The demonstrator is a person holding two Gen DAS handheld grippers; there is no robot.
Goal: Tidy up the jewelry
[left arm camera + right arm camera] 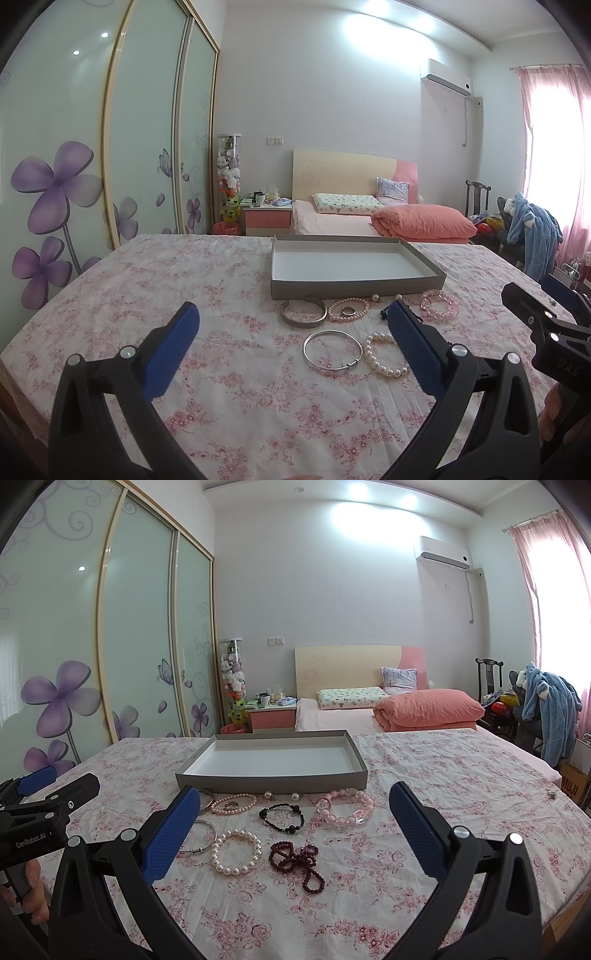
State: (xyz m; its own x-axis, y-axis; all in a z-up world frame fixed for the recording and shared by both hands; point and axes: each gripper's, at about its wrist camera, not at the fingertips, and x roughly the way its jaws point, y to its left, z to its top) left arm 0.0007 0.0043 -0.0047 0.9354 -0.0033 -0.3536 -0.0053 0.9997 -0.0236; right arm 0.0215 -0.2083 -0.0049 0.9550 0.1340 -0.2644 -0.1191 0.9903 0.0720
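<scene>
Both grippers wide and empty, jewelry waiting in front of the empty box

Here's the spread: floral bedsheet (424, 775), the shallow grey box (273, 781) sitting bare at the middle, and just before its near wall the whole haul. Left gripper (291, 314) hangs with fingers spread, nothing held; right gripper (295, 794) likewise gaping over the pile. Silver bangle (332, 349), white pearl bracelet (236, 852), pink bead bracelet (347, 808), black bead bracelet (282, 818), dark red bead strand (297, 860), then two loose pearls (268, 795) by the box wall. Danger, I'd judge: the knotted red strand could snag a neighbour on the lift, the pearls could roll off on soft cloth, and thin metal may slip from broad pads
</scene>
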